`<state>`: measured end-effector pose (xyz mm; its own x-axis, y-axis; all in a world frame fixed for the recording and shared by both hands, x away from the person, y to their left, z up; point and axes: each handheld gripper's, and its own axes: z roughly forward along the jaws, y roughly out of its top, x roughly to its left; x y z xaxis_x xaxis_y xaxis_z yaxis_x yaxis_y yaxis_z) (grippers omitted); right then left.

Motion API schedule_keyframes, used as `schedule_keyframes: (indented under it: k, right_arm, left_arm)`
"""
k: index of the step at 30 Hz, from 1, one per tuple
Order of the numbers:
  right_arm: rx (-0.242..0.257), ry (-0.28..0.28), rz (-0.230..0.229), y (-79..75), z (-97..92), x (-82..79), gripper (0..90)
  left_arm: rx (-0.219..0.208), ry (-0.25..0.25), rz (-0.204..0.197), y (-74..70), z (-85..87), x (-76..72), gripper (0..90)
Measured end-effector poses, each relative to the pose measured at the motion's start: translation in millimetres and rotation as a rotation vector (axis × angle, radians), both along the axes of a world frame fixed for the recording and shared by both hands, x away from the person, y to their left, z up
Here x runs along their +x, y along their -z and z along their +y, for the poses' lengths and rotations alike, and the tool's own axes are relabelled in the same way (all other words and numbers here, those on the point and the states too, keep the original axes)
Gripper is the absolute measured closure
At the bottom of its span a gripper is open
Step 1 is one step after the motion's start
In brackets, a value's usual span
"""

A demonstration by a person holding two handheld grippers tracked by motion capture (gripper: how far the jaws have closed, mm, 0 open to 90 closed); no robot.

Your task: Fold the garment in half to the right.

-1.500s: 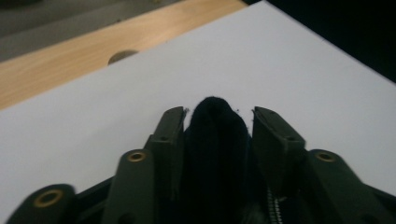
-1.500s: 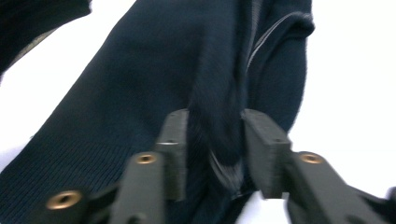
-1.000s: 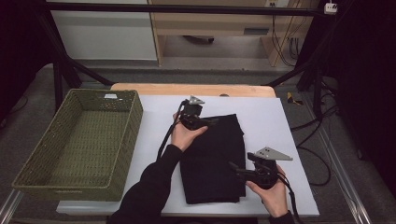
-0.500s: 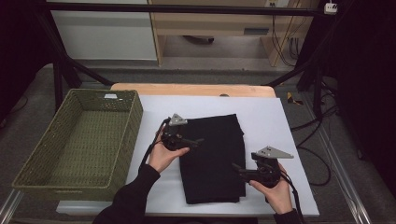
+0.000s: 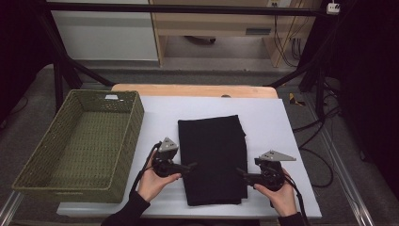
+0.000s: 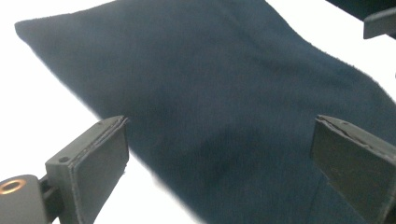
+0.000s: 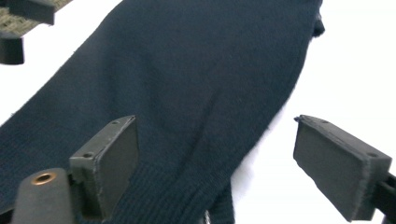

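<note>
Now | dark folded cloth [image 5: 214, 157] | white table [image 5: 273, 117] | green basket [image 5: 51, 160] | lettering: too small to read.

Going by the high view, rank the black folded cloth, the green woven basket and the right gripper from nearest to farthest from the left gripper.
From the left gripper:
1. Black folded cloth, at its jaw tips, just to its right.
2. Right gripper, across the cloth at its right edge.
3. Green woven basket, on the left; too close to the right gripper to rank surely.
</note>
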<state>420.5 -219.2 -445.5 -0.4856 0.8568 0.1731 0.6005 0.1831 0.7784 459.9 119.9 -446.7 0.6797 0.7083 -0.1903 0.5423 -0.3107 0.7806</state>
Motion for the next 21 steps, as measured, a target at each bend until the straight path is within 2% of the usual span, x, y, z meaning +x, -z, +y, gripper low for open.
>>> schedule_keyframes:
  k: [4, 7, 8, 11, 12, 14, 19, 21]
  right_arm:
    - [-0.009, -0.004, 0.023, 5.9, -2.0, -0.7, 19.3]
    - [-0.016, -0.009, 0.037, 8.8, -2.4, -1.1, 20.3]
    - [-0.026, -0.015, 0.047, 13.0, -2.8, -2.5, 23.2]
    - [-0.023, -0.013, 0.049, 16.1, -2.6, -3.7, 25.3]
    - [-0.027, -0.015, 0.066, 20.6, -2.1, -4.9, 26.3]
    - [-0.026, -0.017, 0.073, 22.1, -2.4, -6.0, 27.1]
    - [-0.018, -0.015, 0.085, 25.3, -2.9, -7.8, 29.9]
    - [-0.018, -0.016, 0.098, 26.7, -2.7, -8.1, 33.6]
  left_arm:
    - [-0.002, -0.009, 0.029, 9.9, 3.7, -14.5, 3.9]
    - [0.001, -0.012, 0.035, 14.1, 4.1, -21.3, 4.0]
    - [0.013, -0.005, 0.042, 19.6, 3.6, -28.5, 4.0]
    - [0.026, -0.003, 0.06, 24.0, 2.3, -33.9, 5.0]
    - [0.034, 0.003, 0.056, 25.6, 0.6, -38.2, 5.8]
    - [0.035, 0.005, 0.058, 27.1, -0.8, -41.3, 7.6]
    - [0.03, 0.004, 0.091, 31.0, -3.5, -50.6, 13.7]
    - [0.024, 0.005, 0.103, 31.2, -4.1, -52.3, 18.2]
